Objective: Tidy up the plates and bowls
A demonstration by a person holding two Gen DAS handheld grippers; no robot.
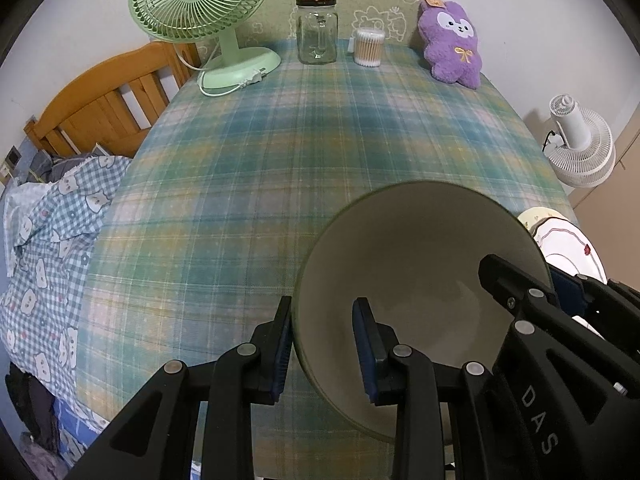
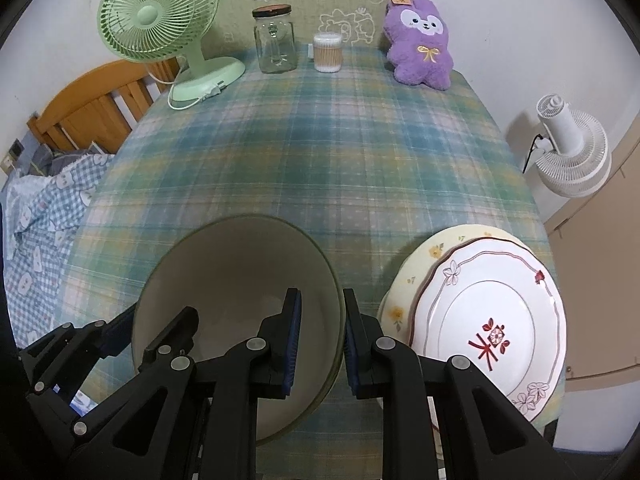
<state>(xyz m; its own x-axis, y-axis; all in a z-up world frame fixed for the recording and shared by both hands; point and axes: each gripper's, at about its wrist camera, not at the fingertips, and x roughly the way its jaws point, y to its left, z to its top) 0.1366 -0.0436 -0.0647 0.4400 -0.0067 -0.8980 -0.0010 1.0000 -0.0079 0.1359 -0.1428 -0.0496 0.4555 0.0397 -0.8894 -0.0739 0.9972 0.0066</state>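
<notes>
A large cream bowl [image 1: 420, 260] with a green outside sits tilted low over the plaid tablecloth [image 1: 248, 184], gripped from both sides. My left gripper [image 1: 324, 352] is shut on its left rim, one pad inside and one outside. My right gripper [image 2: 322, 340] is shut on the right rim of the same bowl [image 2: 240, 272] in the same way. Each gripper shows in the other's view: the right gripper [image 1: 532, 280], the left gripper [image 2: 156, 324]. Whether the bowl touches the cloth I cannot tell. To its right a white plate with red flowers [image 2: 492, 320] lies on a yellow floral plate [image 2: 424, 256].
Along the table's far edge stand a green fan [image 2: 160, 20], a glass jar [image 2: 275, 40], a tub of cotton swabs [image 2: 327, 53] and a purple plush toy [image 2: 420, 44]. A white fan [image 2: 572, 148] stands off the right edge. A wooden bed frame [image 1: 104, 100] and checked bedding [image 1: 48, 240] lie to the left.
</notes>
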